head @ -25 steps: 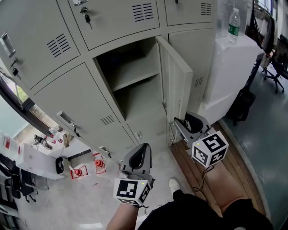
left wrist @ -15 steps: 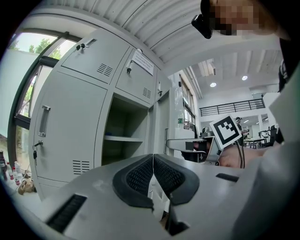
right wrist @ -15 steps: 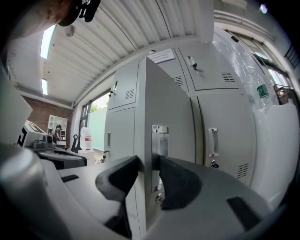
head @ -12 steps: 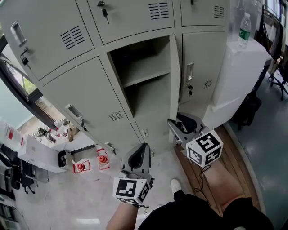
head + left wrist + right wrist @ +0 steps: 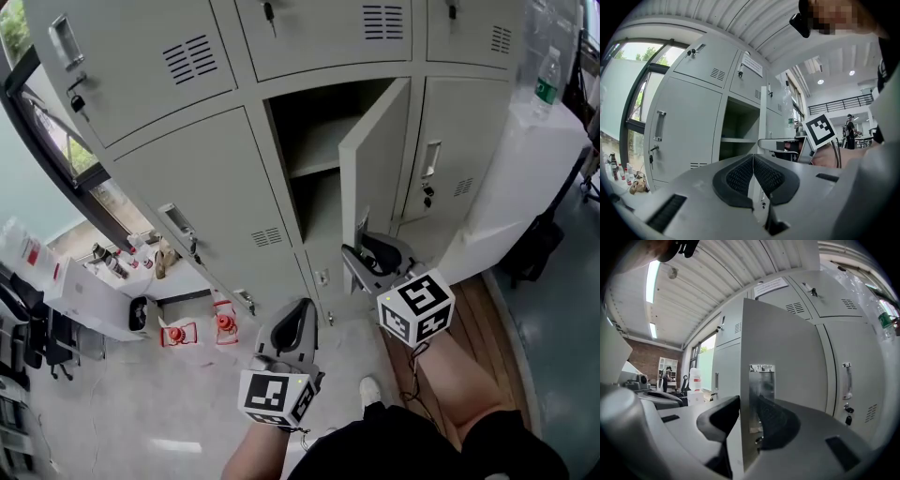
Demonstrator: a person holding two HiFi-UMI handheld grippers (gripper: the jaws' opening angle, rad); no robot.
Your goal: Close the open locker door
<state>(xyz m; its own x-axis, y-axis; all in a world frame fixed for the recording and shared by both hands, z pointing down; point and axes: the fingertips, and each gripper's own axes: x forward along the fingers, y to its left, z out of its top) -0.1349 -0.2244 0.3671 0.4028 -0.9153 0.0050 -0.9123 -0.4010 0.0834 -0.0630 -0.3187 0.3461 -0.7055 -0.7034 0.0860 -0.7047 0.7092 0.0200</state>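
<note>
The locker door (image 5: 375, 155) has swung from wide open to about half closed. The right gripper (image 5: 359, 255) clasps its free edge, jaws just tightened around it. The left gripper (image 5: 296, 314) hangs nearby, jaws pressed together, empty.

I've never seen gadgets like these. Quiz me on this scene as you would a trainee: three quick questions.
1. True or false: the left gripper has its fingers spread around a bottle.
2. What stands between the right gripper's fingers? A) a key B) the locker door's free edge C) nothing
3. What divides the inside of the open locker?
Key: 1 false; its fingers are together and empty. 2 B; those fingers have just been closing on it. 3 a shelf.
</note>
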